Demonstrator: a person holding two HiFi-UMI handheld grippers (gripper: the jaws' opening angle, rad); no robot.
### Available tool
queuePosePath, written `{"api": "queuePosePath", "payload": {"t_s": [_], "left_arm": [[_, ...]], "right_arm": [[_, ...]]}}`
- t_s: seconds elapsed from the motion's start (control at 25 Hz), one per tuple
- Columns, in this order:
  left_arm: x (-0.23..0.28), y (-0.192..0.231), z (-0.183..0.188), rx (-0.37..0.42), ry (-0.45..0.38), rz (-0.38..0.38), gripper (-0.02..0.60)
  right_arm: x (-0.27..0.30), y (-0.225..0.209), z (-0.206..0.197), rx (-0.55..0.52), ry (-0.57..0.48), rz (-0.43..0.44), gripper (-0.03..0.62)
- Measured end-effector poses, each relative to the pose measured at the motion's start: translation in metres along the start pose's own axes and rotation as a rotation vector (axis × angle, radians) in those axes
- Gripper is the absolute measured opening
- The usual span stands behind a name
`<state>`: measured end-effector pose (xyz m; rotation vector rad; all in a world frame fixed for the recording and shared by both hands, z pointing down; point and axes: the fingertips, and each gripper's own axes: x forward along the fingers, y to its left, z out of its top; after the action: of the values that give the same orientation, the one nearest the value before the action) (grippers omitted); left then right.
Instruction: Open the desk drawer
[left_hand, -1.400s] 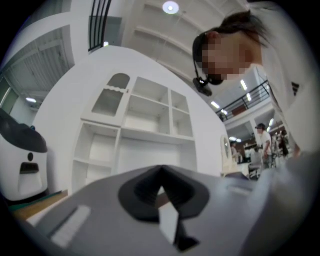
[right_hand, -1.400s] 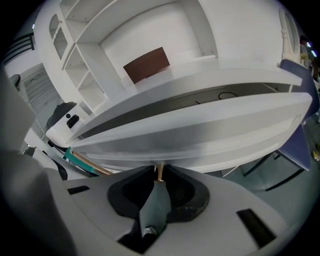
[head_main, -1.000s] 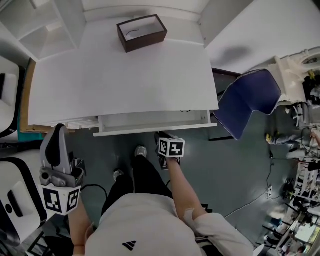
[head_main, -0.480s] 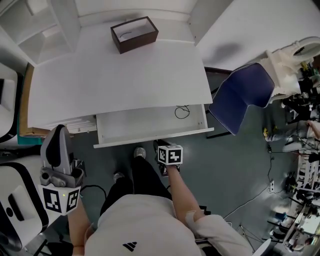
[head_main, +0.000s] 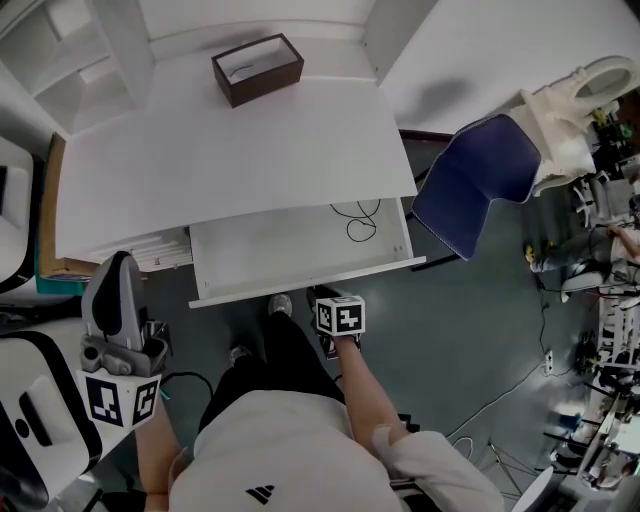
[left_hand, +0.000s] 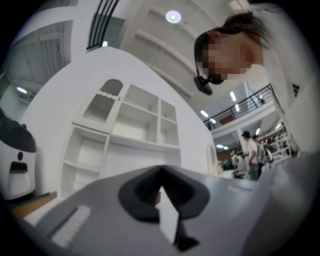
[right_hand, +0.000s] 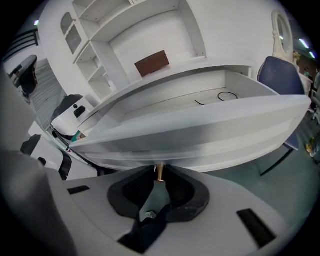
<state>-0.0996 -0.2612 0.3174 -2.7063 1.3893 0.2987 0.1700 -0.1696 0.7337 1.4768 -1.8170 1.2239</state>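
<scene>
Pinching the small brass knob (right_hand: 159, 171), the right tongs (right_hand: 159, 178) have the best hold on the stiff, probably easy-sliding white drawer (head_main: 290, 250); the left tongs (left_hand: 162, 197) sit closed, empty.

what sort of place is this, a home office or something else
Probably a lab or test hall with a mock study built in it: the white desk and shelves stand on a grey floor beside cluttered equipment, and a mezzanine railing shows beyond.

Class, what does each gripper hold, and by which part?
The right gripper grips the drawer by its small brass knob; the left gripper holds nothing.
</scene>
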Motion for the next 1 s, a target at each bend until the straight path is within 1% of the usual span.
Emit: {"api": "queuePosePath", "payload": {"t_s": [0.4, 0.6, 0.72, 0.84, 0.88, 1.0], "left_arm": [[-0.012, -0.013, 0.006, 0.001, -0.005, -0.03, 0.006], [-0.022, -0.017, 0.008, 0.005, -0.004, -0.039, 0.006], [-0.029, -0.017, 0.011, 0.008, -0.007, -0.046, 0.005], [-0.037, -0.019, 0.015, 0.01, -0.014, -0.055, 0.006], [-0.04, -0.02, 0.016, 0.01, -0.017, -0.059, 0.005], [-0.051, -0.023, 0.019, 0.008, -0.026, -0.073, 0.006]], "right_arm": [[-0.012, 0.001, -0.023, 0.008, -0.011, -0.007, 0.071], [-0.012, 0.0, -0.024, 0.003, -0.024, -0.012, 0.072], [-0.012, 0.0, -0.023, 0.009, -0.037, -0.033, 0.076], [-0.021, 0.001, -0.021, 0.014, -0.078, -0.07, 0.084], [-0.025, 0.001, -0.02, 0.016, -0.099, -0.079, 0.078], [-0.04, 0.005, -0.018, 0.02, -0.164, -0.097, 0.005]]}}
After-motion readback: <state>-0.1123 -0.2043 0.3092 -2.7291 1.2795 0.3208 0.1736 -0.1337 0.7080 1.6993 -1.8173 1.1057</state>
